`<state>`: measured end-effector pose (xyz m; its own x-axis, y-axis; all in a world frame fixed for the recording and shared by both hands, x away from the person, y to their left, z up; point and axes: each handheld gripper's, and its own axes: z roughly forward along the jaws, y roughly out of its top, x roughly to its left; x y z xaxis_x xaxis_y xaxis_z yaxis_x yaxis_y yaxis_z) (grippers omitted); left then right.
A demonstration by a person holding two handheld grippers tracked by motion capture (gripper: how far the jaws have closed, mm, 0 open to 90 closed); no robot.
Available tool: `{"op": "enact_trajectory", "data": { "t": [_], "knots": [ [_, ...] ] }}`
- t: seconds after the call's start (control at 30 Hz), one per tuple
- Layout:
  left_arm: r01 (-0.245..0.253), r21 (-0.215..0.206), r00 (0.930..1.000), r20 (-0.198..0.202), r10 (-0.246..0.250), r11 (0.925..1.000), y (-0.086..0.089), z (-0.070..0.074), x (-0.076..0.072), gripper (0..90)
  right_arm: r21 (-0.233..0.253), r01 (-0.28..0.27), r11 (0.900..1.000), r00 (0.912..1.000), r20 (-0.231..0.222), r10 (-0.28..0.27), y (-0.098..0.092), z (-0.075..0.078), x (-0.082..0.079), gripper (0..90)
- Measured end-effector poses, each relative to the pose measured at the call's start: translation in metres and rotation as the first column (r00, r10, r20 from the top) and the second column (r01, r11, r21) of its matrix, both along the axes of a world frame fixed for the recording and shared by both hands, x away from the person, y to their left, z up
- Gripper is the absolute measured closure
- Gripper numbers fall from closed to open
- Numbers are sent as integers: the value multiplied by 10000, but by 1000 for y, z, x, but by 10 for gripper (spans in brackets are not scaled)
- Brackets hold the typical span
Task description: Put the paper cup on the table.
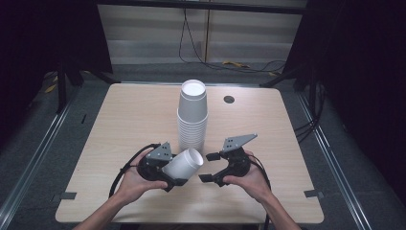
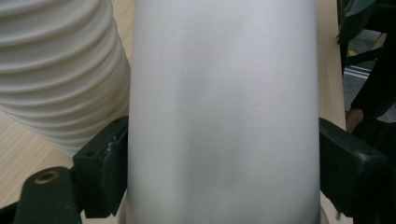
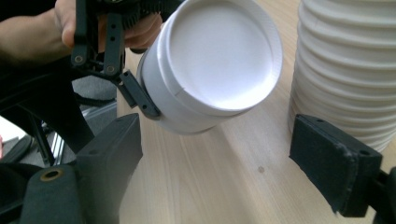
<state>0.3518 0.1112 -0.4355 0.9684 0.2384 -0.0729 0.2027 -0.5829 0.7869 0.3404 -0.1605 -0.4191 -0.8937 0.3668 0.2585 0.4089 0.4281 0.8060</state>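
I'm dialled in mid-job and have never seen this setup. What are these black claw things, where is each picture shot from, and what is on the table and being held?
The claws are hand-held two-jaw grippers, one in each of a person's hands. The high view looks down on the pale wooden table. The other two pictures come from cameras riding on each gripper. A tall stack of white paper cups stands on the table. The left gripper clamps a single white paper cup, tilted on its side. The right gripper is open and holds nothing, its jaws pointing at that cup.

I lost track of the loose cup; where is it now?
The single cup is clamped in the left gripper, tilted above the table's near middle, just in front of the cup stack.
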Motion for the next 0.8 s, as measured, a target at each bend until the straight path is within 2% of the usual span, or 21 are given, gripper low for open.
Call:
{"op": "enact_trajectory", "data": {
  "t": [0.1, 0.27, 0.57, 0.8],
  "knots": [
    [-69, 199, 10000, 10, 69, 9998, 0, -1, 1, 157, -257, -239, 9994, 9997, 42, 240, 2, 0, 1, 168],
    [203, 697, 9998, -29, -202, 9974, -3, -5, 3, 157, -854, -496, 9951, 9986, 131, 509, 4, 0, 2, 166],
    [453, 986, 9989, -172, -438, 9941, -8, -8, 0, 156, -1711, -836, 9817, 9961, 127, 870, 11, -3, -2, 167],
    [900, 1551, 9957, 89, -925, 9838, -13, -5, -5, 156, -2270, -1072, 9680, 9932, 207, 1149, 13, -3, -2, 176]
  ]
}}
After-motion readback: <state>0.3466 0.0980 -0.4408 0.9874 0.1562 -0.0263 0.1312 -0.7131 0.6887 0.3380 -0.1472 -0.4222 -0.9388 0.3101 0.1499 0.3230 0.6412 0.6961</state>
